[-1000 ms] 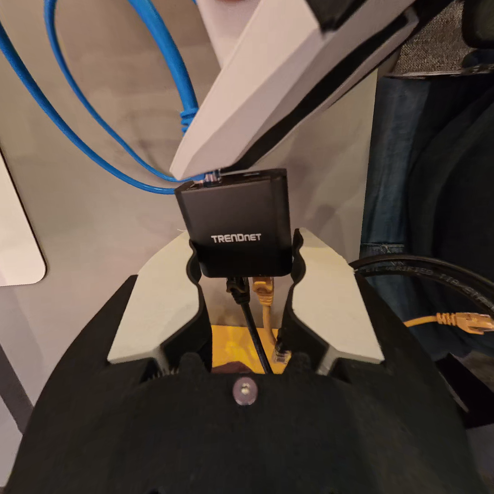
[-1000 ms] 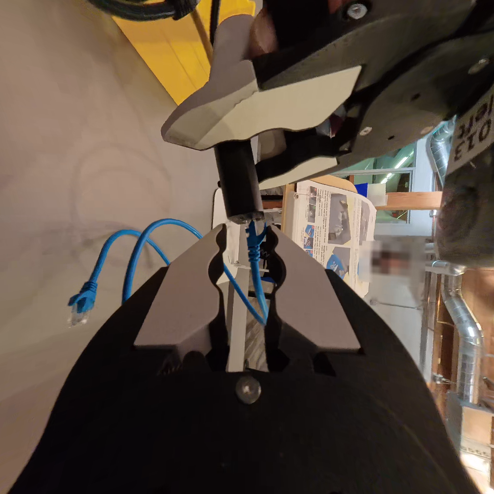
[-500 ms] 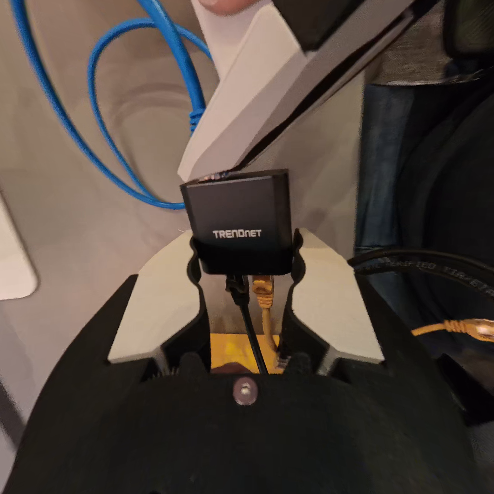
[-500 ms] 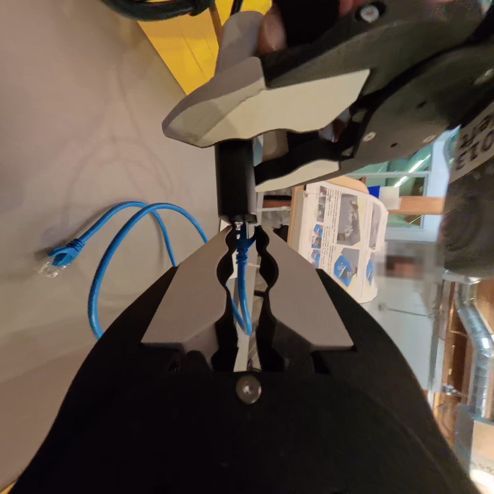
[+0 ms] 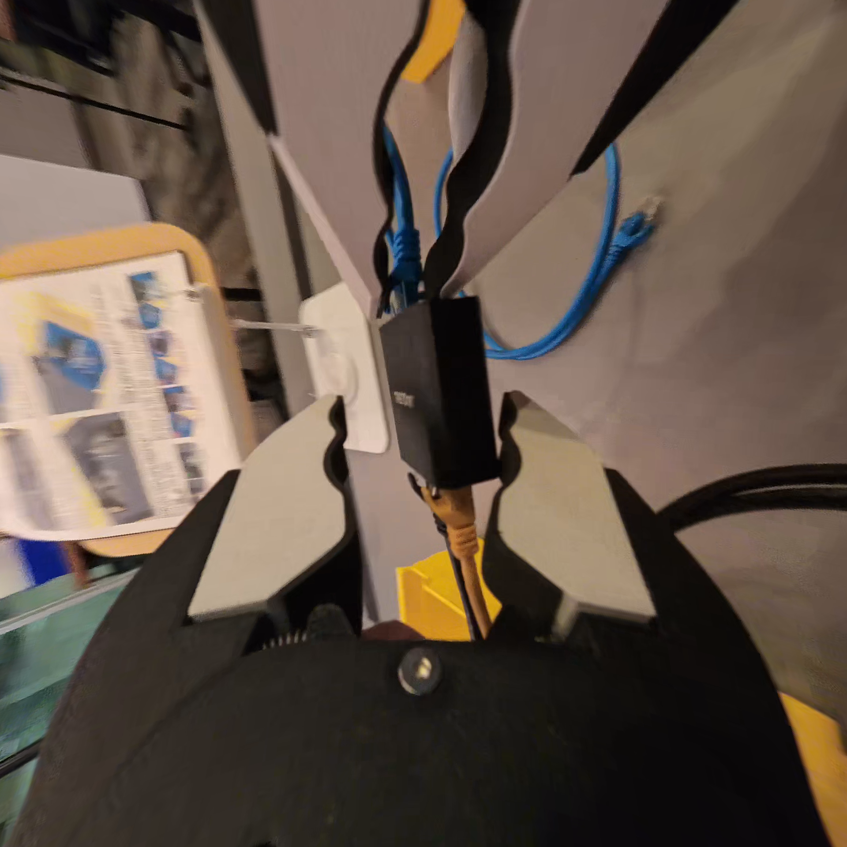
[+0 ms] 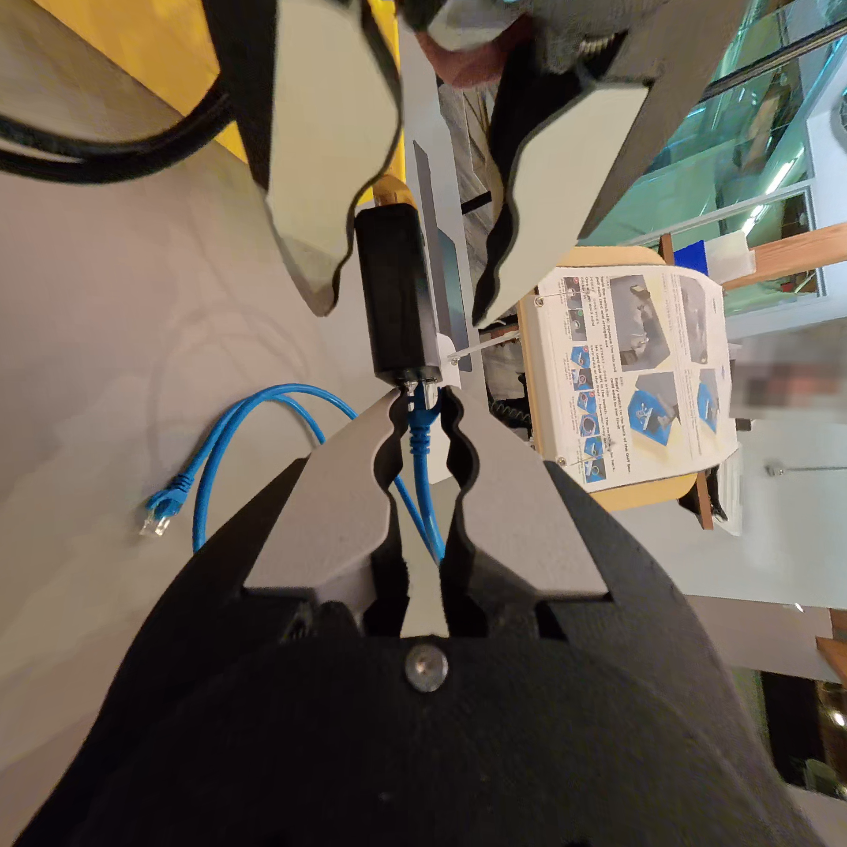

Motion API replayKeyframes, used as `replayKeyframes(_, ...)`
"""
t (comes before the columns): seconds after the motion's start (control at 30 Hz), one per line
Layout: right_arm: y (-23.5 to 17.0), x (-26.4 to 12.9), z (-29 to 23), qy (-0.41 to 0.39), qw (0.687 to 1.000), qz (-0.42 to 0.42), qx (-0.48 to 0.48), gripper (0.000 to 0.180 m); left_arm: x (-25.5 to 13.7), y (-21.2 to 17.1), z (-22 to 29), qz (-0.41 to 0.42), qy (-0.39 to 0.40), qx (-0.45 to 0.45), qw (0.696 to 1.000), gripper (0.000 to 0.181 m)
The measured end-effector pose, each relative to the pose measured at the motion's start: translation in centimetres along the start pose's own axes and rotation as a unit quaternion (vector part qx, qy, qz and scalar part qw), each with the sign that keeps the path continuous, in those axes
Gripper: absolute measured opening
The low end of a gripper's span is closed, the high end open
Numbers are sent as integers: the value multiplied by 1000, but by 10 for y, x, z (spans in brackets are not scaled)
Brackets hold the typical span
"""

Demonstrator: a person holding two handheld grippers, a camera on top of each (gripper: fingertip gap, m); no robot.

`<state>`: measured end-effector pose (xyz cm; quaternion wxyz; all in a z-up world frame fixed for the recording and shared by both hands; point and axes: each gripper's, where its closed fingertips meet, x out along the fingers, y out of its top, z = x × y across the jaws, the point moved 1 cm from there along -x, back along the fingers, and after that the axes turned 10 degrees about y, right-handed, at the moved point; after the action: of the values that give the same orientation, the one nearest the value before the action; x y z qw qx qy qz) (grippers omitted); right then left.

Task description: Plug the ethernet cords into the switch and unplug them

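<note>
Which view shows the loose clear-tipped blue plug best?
Right wrist view: the loose blue cable plug lies sharp and unobstructed on the grey table. Left wrist view shows it small and motion-blurred.

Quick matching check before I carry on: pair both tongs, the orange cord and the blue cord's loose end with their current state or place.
Things:
1. left tongs
2. right tongs
3. orange cord
4. blue cord's loose end

States:
A. lying on the table
B. plugged into the switch
C. open
D. shut on the blue cord's plug

Pairs: 1-C, 2-D, 3-B, 4-A
</note>
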<state>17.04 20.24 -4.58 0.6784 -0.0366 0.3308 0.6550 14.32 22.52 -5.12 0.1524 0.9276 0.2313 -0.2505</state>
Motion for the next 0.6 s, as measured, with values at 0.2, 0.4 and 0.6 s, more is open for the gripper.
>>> replayKeyframes(0.2,0,-3,0,-9,1000,5,9,12,3,3,-1,8,105,56,993,28)
replayKeyframes(0.4,2,-9,0,-19,999,30,-25,15,2,1,-5,2,109,49,993,25)
replayKeyframes(0.6,2,-9,0,-9,997,22,-74,13,2,-1,-4,-3,103,53,993,25)
